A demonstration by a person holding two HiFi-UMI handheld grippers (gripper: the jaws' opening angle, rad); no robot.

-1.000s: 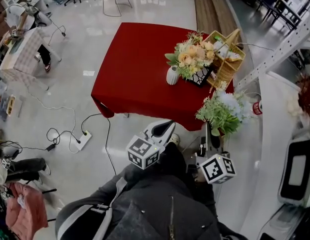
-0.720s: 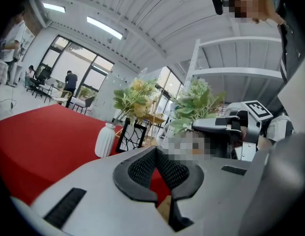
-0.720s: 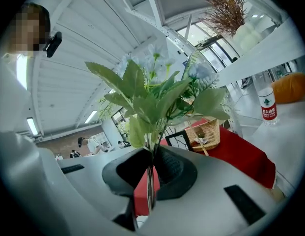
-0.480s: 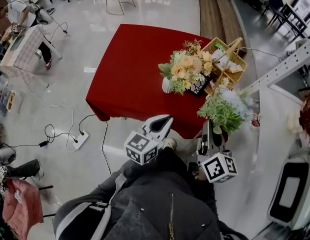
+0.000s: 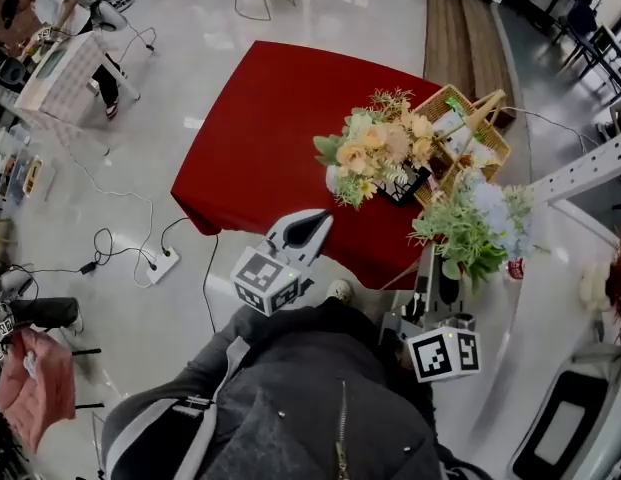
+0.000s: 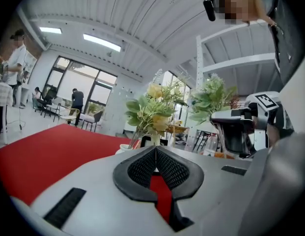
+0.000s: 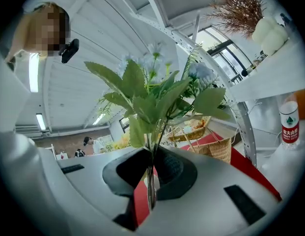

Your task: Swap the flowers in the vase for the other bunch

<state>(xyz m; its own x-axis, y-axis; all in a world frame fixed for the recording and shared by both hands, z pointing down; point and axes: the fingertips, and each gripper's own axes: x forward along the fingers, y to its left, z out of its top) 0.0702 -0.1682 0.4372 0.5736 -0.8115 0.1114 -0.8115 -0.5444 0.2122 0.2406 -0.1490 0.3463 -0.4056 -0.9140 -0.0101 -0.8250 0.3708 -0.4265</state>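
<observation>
Both grippers have advanced toward the red table (image 5: 255, 133): the right gripper (image 5: 433, 270) clamps the stems of the blue-white bunch (image 5: 475, 226), the left gripper (image 5: 312, 224) is closed and empty; next, the peach bouquet (image 5: 380, 148) must be lifted from the white vase (image 5: 333, 179) on the table.

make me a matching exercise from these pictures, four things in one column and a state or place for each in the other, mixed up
Things
1. left hand-held gripper
2. right hand-held gripper
3. peach bunch
4. wicker basket

States and places
A. standing in the white vase
B. shut on the stems of the pale blue bunch
C. shut, nothing between its jaws
D. on the red table, right of the vase in the head view

Pairs: 1-C, 2-B, 3-A, 4-D
</observation>
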